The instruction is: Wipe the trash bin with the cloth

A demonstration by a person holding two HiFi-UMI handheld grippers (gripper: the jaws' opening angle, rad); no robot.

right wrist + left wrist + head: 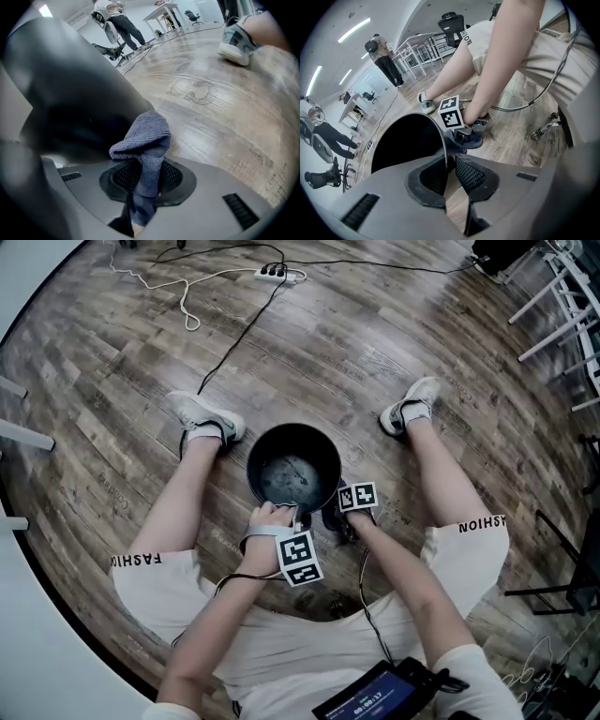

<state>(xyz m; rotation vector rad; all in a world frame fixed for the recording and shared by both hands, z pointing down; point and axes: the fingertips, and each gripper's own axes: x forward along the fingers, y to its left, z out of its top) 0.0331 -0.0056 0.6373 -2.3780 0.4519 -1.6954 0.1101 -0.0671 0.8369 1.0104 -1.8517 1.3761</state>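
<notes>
Black plastic, the bin [293, 468] stands upright on the wood floor [375, 352] between a seated person's spread legs, its mouth open to the head view. The inside bottom shows grey smears.

The left gripper [289, 514] sits at the bin's 7 o'clock, clenched on the rim. In the left gripper view the thin wall runs straight between the two pads, one inside the bin and one outside.

The right gripper [335, 519] is at the bin's 5 o'clock, outside the wall and low by the floor. Its jaws are clamped on the cloth [146, 140], a blue-grey knitted rag that bunches up past the pads. The bunched end is just beside the bin's outer wall near the base; whether it touches the wall cannot be told.

The two grippers are near each other, their marker cubes side by side at the bin's 6 o'clock.

The person's shoes rest at the bin's 10 o'clock [206, 416] and 2 o'clock [412, 401]. A power strip [278, 275] with trailing cables lies well away at 12 o'clock.
</notes>
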